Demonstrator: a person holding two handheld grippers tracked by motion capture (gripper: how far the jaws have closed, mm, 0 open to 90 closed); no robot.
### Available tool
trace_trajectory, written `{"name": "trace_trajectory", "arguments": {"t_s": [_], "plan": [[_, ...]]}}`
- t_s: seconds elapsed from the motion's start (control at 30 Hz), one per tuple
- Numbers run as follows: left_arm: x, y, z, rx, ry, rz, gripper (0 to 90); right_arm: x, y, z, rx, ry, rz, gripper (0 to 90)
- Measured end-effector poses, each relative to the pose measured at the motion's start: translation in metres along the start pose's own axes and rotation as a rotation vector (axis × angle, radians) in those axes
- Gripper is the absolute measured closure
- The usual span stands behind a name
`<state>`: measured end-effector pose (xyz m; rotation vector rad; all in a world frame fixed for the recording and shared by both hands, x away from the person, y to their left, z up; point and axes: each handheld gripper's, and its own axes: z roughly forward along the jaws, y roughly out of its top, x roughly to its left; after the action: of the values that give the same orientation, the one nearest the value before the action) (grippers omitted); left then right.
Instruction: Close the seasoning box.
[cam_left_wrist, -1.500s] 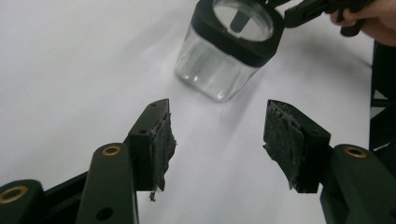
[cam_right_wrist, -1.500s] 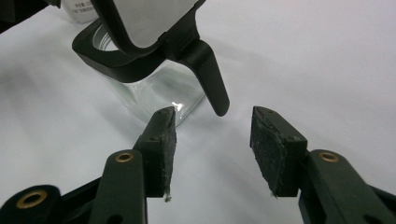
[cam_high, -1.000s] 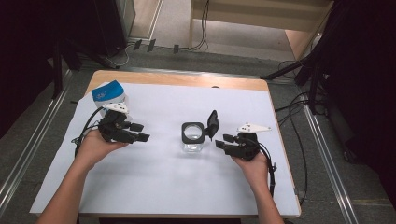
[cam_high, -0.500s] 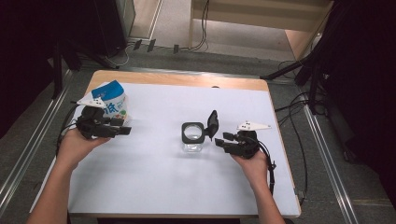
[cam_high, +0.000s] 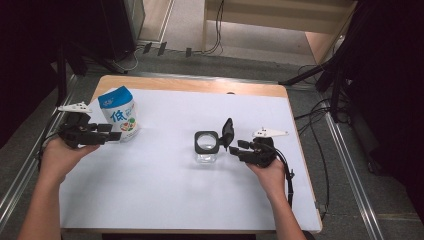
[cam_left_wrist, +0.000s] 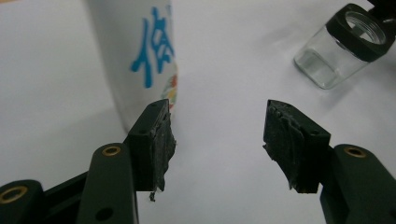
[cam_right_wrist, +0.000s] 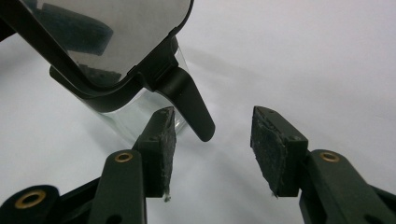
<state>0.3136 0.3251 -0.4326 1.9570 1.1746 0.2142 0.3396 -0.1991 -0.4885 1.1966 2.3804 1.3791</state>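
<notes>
- While the right hand-held gripper (cam_high: 233, 148) is staying put just beside the glass jar (cam_high: 206, 148), the left hand-held gripper (cam_high: 114, 136) is sitting far from where it was a second ago: it was near the middle of the counter (cam_high: 165, 195), on the jar's left, and is now well away from the jar, right at the white pouch (cam_high: 120, 114).
- Seen from the left gripper view, its jaws are standing open with nothing between them; one pad (cam_left_wrist: 159, 140) is lying just in front of the pouch's lower edge, apart from it or barely touching, I cannot tell which.
- Judging by this, the left hand is going for the pouch, probably to bring it over to the jar for filling.
- Beside the jar, the right jaws are also standing apart and empty, flanking the tab of the hinged lid (cam_right_wrist: 105, 46), which is standing open over the jar's mouth.
- On the pouch, a large blue character reading "低" is showing, with a small colourful picture under it; the smaller print is too blurred to read.
- Nothing readable is showing on the jar.
</notes>
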Motion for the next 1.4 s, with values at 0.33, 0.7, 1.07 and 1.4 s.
{"name": "trace_trajectory", "arguments": {"t_s": [0.33, 0.7, 1.07, 1.4], "plan": [[0.025, 0.006, -0.001, -0.033, 0.021, -0.050, 42.2, 0.001, -0.002, -0.003, 0.015, -0.010, 0.000, 51.4], [0.037, 0.018, 0.018, -0.045, 0.016, -0.073, 49.5, 0.007, -0.012, -0.011, 0.016, -0.006, -0.006, 51.4], [0.041, 0.024, 0.026, -0.075, 0.040, -0.062, 72.4, 0.021, -0.018, -0.028, -0.015, 0.005, -0.016, 52.7], [0.032, 0.026, 0.027, -0.084, -0.007, -0.036, 90.0, 0.055, -0.019, -0.034, -0.009, 0.053, -0.102, 55.5]]}}
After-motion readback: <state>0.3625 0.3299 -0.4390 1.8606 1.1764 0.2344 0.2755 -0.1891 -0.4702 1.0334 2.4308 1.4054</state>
